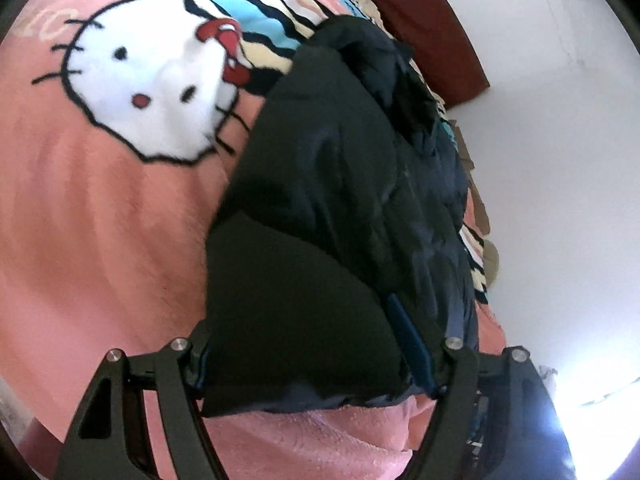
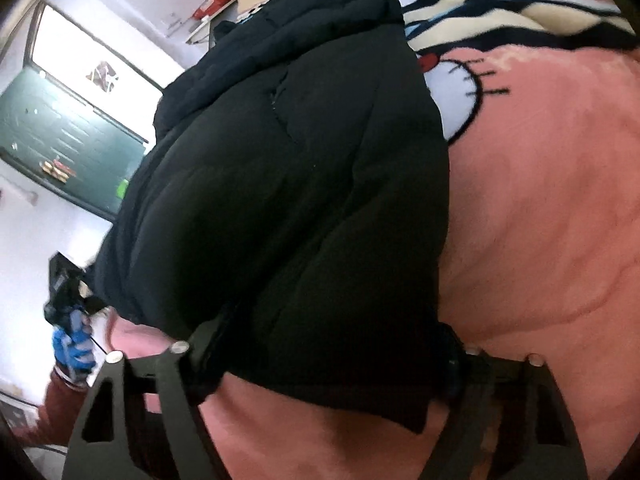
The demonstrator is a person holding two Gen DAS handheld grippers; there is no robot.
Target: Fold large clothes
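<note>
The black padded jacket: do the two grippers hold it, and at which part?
Both seem to: the left gripper and right gripper each have the black padded jacket bulky near edge between their fingers.

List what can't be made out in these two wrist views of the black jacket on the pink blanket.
- Left wrist: left gripper, one of its fingers buried under the black jacket.
- Right wrist: right gripper, both fingers covered by the jacket; grip unclear.
- Both: jacket's sleeves and front, lost in dark folds.
- Right wrist: blue-gloved hand, blurred.

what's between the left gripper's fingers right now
The near edge of the black jacket fills the gap between the left gripper's fingers, over the pink blanket; left wrist view.
</note>
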